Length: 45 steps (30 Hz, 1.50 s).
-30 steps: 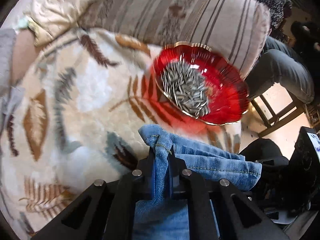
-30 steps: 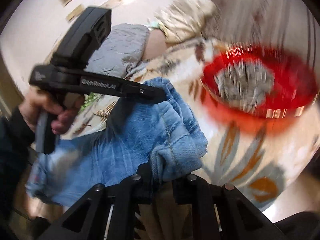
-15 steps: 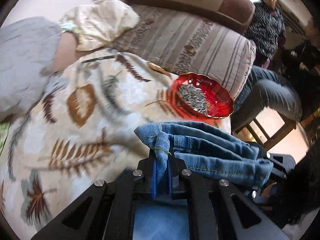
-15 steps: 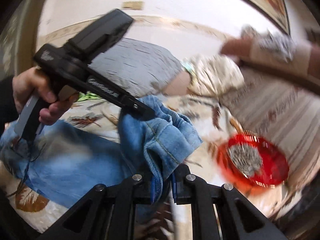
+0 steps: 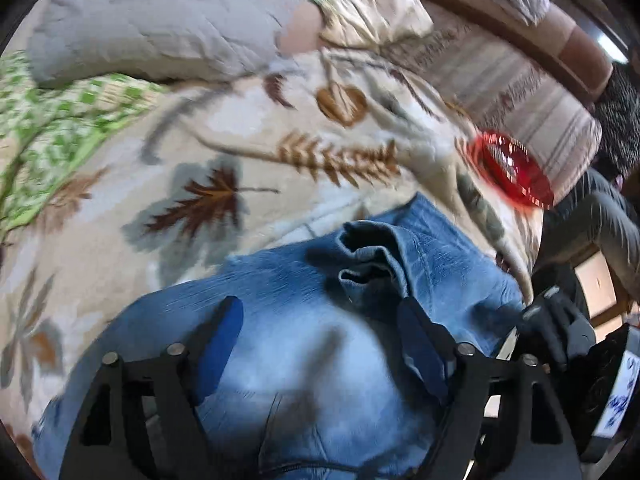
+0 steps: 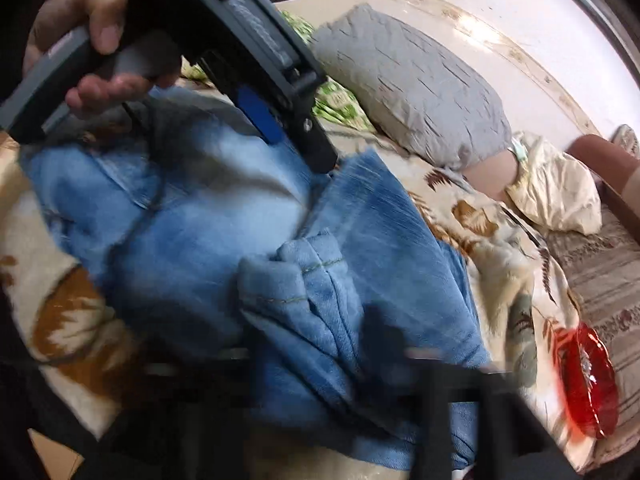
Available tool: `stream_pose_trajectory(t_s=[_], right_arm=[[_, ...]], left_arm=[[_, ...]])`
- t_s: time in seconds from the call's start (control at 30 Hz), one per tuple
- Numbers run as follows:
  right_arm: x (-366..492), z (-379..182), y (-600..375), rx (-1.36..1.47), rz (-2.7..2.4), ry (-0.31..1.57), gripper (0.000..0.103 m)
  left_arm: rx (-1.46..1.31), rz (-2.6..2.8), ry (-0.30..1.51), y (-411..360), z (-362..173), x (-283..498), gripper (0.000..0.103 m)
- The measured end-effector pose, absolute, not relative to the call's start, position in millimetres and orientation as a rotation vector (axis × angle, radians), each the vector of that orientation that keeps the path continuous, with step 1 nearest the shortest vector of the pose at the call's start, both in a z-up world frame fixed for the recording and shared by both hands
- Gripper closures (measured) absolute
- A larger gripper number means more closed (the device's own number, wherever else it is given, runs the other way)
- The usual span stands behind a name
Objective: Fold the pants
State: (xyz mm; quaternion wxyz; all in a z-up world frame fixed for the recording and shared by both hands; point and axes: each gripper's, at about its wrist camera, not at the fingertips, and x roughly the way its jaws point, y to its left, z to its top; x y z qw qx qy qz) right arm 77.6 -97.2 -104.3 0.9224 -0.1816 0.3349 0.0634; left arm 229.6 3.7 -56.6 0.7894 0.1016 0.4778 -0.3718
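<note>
Jeans (image 5: 304, 344) are lying folded on a leaf-print blanket (image 5: 224, 160), hem end doubled over onto the upper part. In the left wrist view the bunched hems (image 5: 372, 256) are sitting on top of the denim, just ahead of the fingers.

Left gripper (image 5: 320, 316): jaws standing wide apart, both blue-padded fingers (image 5: 224, 332) hovering over the pale washed denim, gripping nothing. From the right wrist view the same tool (image 6: 280, 120) is coming in from upper left, held in a bare hand (image 6: 92, 40), its tip down close to the fold line where the top layer meets the seat of the jeans; whether it is touching the cloth cannot be told.

Right gripper (image 6: 380, 344): heavily blurred by motion. One dark finger is showing over the lower denim beside the stitched hems (image 6: 296, 280). Cannot tell whether the jaws are apart or together, nor whether any cloth is caught between them.

Surroundings: a grey pillow (image 6: 412, 84) is lying at the head of the blanket, a cream pillow (image 6: 556, 196) just beside it. A green checked cloth (image 5: 52, 128) is lying along the blanket's left edge. A red glass dish (image 6: 588, 392) is sitting on the blanket near the striped sofa cushion (image 5: 520, 80), apart from the jeans.
</note>
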Motion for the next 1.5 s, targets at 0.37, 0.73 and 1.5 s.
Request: stream_pose_trajectory(t_s=[0.37, 0.73, 1.5], right_arm=[[26.7, -46.4, -143.1, -0.332, 0.196, 0.515, 0.009], [75.2, -35.0, -239.4, 0.001, 0.330, 0.696, 0.009], [188.0, -101.4, -258.2, 0.234, 0.357, 0.907, 0.083]], left_arm=[[0.242, -0.574, 1.042, 18.3, 5.6, 179.2, 0.019], [0.032, -0.406, 1.202, 4.5, -44.6, 138.2, 0.010], [0.179, -0.548, 1.069, -35.2, -73.9, 139.9, 0.103]])
